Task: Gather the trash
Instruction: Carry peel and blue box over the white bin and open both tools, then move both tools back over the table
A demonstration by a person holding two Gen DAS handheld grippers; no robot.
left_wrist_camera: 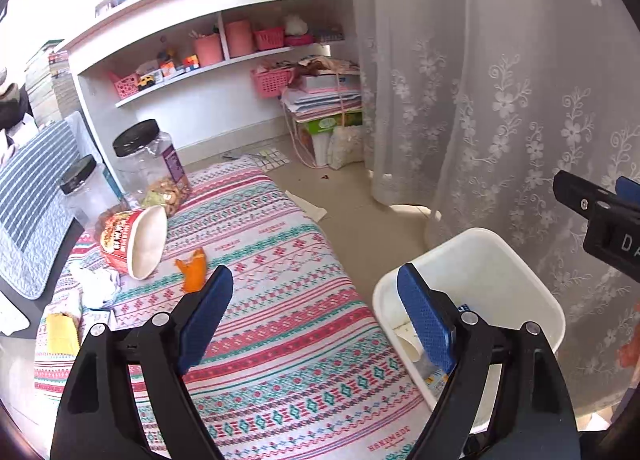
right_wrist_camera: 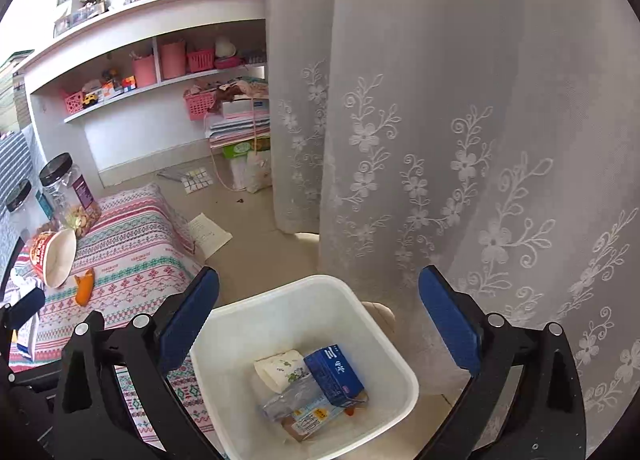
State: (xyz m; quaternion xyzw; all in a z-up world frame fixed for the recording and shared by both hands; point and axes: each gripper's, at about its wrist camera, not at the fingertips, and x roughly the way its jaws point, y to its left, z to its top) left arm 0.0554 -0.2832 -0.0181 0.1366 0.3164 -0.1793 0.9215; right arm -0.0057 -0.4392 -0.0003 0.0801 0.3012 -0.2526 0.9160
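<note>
A white bin (right_wrist_camera: 280,300) stands on the floor beside the low table, directly under my right gripper (right_wrist_camera: 320,276), which is open and empty. Inside lie a blue box (right_wrist_camera: 334,374), a paper cup (right_wrist_camera: 280,370) and a clear wrapper (right_wrist_camera: 300,408). My left gripper (left_wrist_camera: 314,272) is open and empty over the patterned tablecloth (left_wrist_camera: 288,340), with the bin (left_wrist_camera: 480,260) to its right. On the cloth lie a tipped red noodle cup (left_wrist_camera: 132,240), an orange peel (left_wrist_camera: 192,268), crumpled tissue (left_wrist_camera: 96,284) and a yellow packet (left_wrist_camera: 62,334).
Two black-lidded clear jars (left_wrist_camera: 152,163) stand at the table's far end. A lace curtain (left_wrist_camera: 500,99) hangs close behind the bin. A sheet of paper (right_wrist_camera: 208,234) lies on the floor. Pink-trimmed shelves (left_wrist_camera: 224,59) and stacked boxes (left_wrist_camera: 328,115) line the back wall.
</note>
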